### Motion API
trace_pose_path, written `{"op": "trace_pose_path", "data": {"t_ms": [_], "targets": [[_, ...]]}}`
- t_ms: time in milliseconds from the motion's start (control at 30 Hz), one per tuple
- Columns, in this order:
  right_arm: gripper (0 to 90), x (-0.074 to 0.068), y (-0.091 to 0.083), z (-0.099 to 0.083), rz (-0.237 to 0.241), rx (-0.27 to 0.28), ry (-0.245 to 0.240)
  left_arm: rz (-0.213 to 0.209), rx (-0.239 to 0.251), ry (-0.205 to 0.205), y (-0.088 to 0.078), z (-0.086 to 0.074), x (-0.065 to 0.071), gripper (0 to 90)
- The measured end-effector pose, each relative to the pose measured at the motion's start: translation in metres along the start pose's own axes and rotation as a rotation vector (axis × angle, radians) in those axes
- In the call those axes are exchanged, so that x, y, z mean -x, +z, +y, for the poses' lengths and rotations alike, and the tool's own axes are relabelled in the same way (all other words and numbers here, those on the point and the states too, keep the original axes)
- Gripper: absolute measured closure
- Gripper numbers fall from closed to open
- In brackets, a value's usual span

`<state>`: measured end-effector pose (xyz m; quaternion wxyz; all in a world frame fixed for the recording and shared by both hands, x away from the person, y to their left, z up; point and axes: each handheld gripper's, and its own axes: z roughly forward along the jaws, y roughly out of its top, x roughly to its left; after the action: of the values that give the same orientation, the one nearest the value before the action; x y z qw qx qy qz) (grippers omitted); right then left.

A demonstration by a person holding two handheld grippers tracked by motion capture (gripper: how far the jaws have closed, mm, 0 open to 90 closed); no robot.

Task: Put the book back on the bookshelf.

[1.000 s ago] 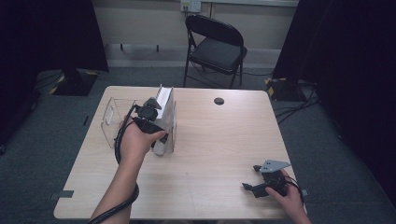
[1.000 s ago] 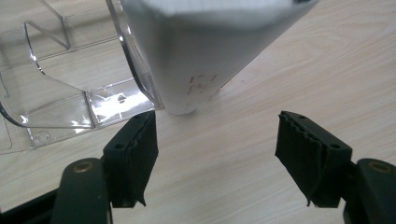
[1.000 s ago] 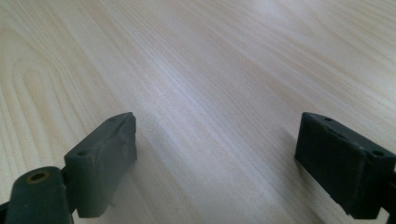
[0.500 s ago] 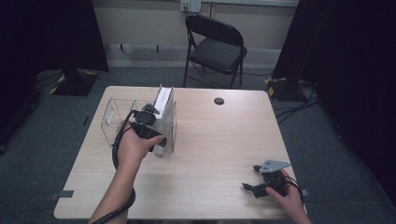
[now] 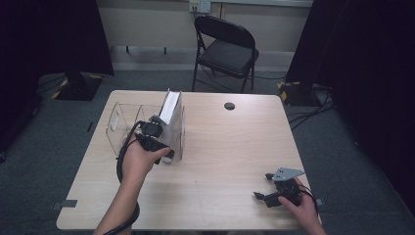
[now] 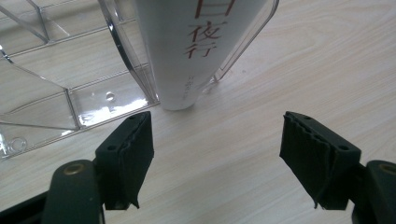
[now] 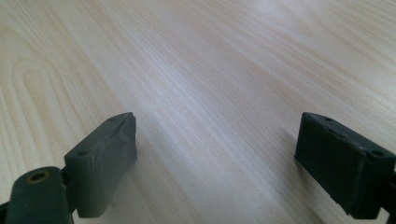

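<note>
The left gripper (image 6: 217,154) has just opened its fingers, nothing between them, leaving the white book (image 6: 187,51) standing in the clear rack (image 5: 122,122); likely placement done.

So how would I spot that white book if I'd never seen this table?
Start at the wooden table and look to its far left part, where a clear plastic rack stands. The book stands upright in the rack's right-hand slot, just ahead of the left gripper. It is the one white thing in the rack, with red characters down its spine.
</note>
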<state>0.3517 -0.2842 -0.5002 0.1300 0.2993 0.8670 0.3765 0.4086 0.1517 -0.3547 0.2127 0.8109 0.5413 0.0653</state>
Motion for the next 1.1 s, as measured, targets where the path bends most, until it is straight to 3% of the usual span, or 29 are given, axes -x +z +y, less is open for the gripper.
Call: {"op": "trace_pose_path", "data": {"t_ms": [633,1100], "targets": [[11.9,0.000,0.000,0.000,0.000,-0.001,0.002,-0.020,0.001,0.035,0.010,-0.021,0.000,24.9],[11.9,0.000,0.000,0.000,0.002,-0.003,-0.001,-0.040,-0.001,0.033,0.021,-0.036,-0.003,24.9]]}}
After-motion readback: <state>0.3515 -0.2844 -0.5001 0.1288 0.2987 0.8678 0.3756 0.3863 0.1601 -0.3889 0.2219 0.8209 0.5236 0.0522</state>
